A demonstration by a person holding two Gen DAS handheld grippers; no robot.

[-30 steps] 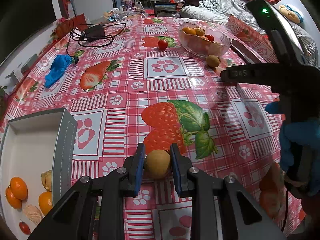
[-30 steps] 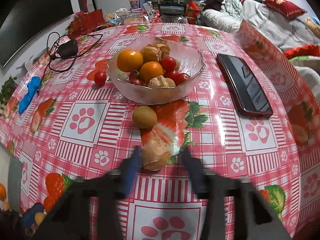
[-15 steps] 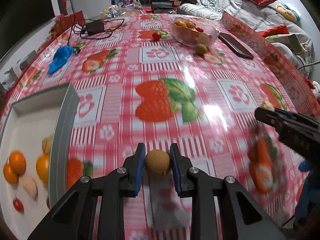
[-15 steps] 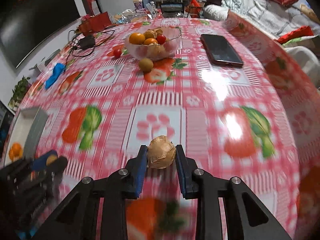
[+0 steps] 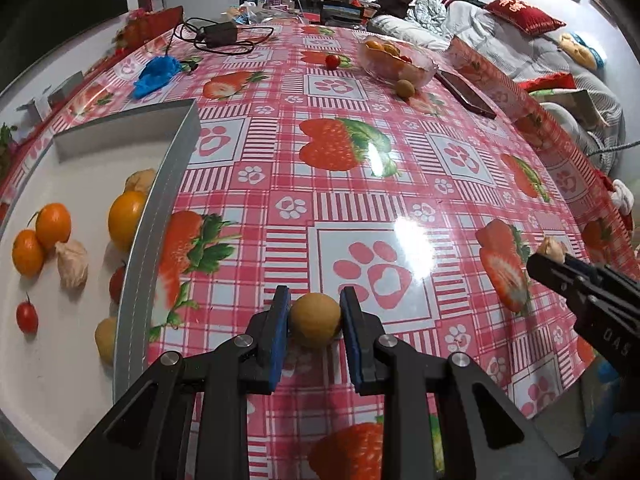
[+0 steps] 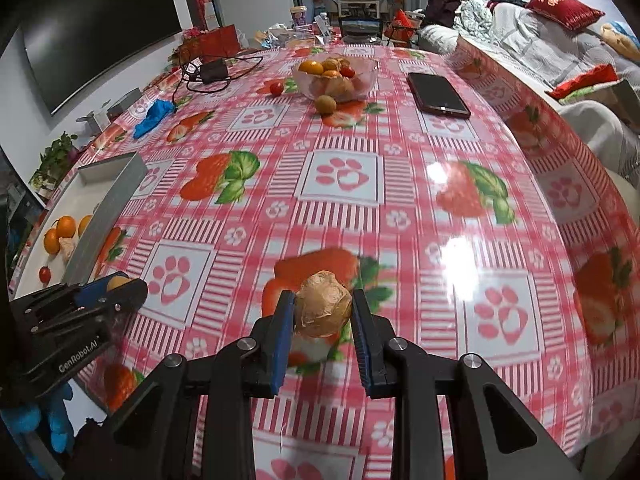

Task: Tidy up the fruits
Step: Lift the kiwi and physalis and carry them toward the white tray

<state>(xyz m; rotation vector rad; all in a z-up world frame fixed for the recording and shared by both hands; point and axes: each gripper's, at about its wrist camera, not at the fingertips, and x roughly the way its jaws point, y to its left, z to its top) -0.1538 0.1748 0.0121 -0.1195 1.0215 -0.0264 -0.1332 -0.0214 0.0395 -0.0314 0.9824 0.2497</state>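
Both grippers' jaws clamped, angled downward.

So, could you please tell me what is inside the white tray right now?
Inside the white tray lie three oranges, two papery husked fruits, cherry tomatoes and a round tan fruit. The tray's near wall hides parts of several, and anything tucked against it.

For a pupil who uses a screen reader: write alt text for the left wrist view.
The left tool grips a round tan fruit above a red strawberry-print tablecloth, beside a white tray at left holding oranges, cherry tomatoes and papery husked fruits. At right, the right tool holds a husked fruit; a glass bowl of fruit stands far off.
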